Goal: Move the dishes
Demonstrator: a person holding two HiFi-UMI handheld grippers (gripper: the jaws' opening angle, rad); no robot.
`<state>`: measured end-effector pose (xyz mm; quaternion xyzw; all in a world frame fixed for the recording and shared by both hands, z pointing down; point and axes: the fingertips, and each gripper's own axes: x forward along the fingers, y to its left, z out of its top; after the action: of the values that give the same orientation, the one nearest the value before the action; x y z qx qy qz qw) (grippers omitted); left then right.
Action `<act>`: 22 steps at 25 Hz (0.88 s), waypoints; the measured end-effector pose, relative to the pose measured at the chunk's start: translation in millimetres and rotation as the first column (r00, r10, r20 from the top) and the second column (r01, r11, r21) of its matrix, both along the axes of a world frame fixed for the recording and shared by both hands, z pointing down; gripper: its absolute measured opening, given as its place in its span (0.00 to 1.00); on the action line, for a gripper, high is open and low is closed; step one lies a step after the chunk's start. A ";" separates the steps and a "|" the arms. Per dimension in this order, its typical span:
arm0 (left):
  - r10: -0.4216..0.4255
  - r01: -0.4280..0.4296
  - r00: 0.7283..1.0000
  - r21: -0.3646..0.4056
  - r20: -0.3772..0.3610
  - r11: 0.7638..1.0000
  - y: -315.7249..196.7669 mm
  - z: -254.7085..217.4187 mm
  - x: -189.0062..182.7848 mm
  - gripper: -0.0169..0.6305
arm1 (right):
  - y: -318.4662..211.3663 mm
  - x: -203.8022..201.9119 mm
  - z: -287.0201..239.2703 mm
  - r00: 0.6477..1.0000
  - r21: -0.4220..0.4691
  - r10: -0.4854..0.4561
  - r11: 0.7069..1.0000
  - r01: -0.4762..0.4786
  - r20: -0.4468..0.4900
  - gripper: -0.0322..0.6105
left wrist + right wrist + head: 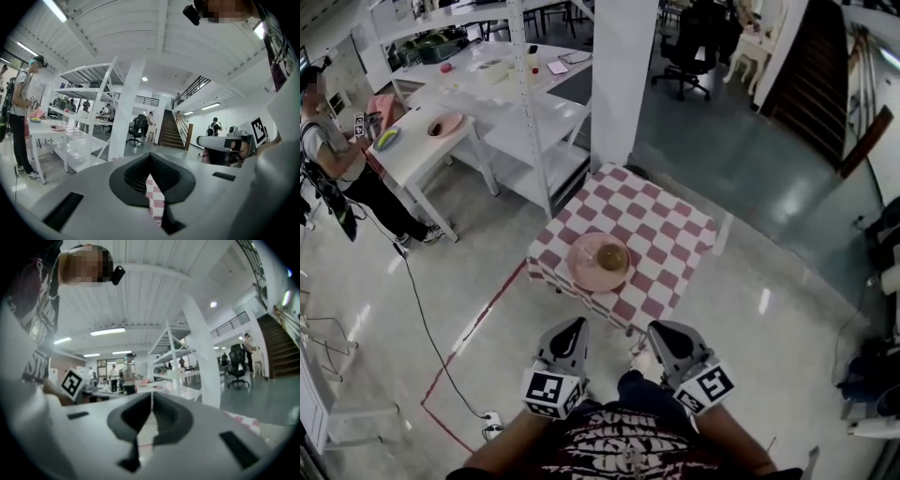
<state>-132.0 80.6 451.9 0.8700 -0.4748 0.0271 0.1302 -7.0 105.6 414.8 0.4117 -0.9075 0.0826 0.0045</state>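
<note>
Nothing moved yet, by the look of it: pink plate (584, 273) with bowl (612, 257) sits on checkered worktop (666, 230), well apart from both tools. Left hand-held gripper (573, 330) and right hand-held gripper (660, 332) are both clenched, empty, close to the body. Approach and pickup all left. Only the head view shows the dishes. Left gripper view catches just a sliver of worktop past its jaws.

My left tool (151, 158) has its jaws shut tight with nothing in them. Under the tips I can see a bit of red and white checked cloth (154, 201). Far left, a person (19, 108) stands at a white surface (43, 132) with a pink plate (58, 127) on it. A tall white rack (91, 93) stands behind.
</note>
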 end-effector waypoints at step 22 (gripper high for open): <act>-0.095 0.097 0.988 -0.012 0.120 0.995 34.0 -0.8 48.4 0.06 | 41.4 22.5 28.5 0.991 -0.040 -0.135 0.990 0.134 -0.009 0.11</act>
<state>-83.6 114.6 451.2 0.8418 -0.5227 0.0772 0.1106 15.4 147.0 443.3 0.3499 -0.9314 0.0975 0.0235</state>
